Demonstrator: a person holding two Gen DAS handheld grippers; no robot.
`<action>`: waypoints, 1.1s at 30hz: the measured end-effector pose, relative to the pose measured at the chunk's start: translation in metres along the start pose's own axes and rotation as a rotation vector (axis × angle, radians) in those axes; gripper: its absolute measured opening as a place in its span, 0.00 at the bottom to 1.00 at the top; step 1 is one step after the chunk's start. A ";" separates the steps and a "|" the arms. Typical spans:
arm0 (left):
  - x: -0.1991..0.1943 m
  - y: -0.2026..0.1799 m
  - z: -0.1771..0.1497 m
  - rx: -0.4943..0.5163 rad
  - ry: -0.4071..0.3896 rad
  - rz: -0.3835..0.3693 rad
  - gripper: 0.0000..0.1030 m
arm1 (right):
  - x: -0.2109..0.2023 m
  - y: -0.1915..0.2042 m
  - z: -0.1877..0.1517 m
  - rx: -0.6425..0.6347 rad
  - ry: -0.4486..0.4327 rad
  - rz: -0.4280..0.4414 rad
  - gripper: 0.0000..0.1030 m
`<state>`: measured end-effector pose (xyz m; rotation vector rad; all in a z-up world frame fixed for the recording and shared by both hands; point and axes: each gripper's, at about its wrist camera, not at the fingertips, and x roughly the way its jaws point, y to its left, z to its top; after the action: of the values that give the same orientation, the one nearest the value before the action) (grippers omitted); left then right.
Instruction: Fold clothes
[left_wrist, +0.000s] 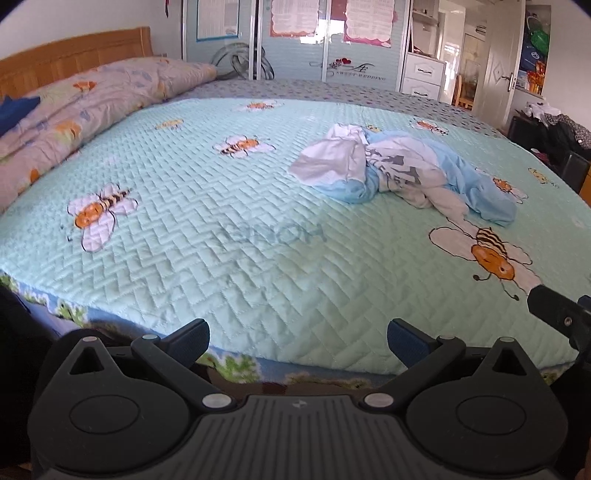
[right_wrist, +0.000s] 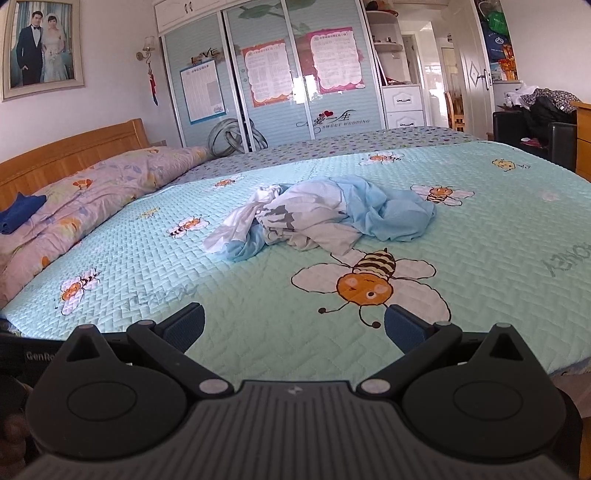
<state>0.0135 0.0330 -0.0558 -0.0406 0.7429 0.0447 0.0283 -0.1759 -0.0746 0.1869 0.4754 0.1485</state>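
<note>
Left gripper (left_wrist: 297, 341) and right gripper (right_wrist: 293, 326), fingers spread wide and empty, at the bed's near edge. Crumpled white-and-blue garment (right_wrist: 325, 218) lies mid-bed on the bee-print quilt (left_wrist: 207, 229); wardrobe (right_wrist: 280, 81) beyond.
</note>
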 end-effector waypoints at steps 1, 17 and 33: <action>0.001 0.000 0.000 0.002 0.003 -0.004 0.99 | 0.001 0.000 0.000 0.001 0.006 -0.001 1.00; 0.015 0.000 -0.005 -0.012 0.046 -0.068 0.99 | 0.007 -0.003 -0.010 0.021 0.047 0.009 1.00; 0.017 0.002 -0.005 -0.033 0.045 -0.074 0.99 | 0.009 -0.004 -0.011 0.025 0.059 0.012 1.00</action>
<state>0.0226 0.0349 -0.0710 -0.1007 0.7850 -0.0150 0.0317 -0.1759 -0.0893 0.2104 0.5355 0.1599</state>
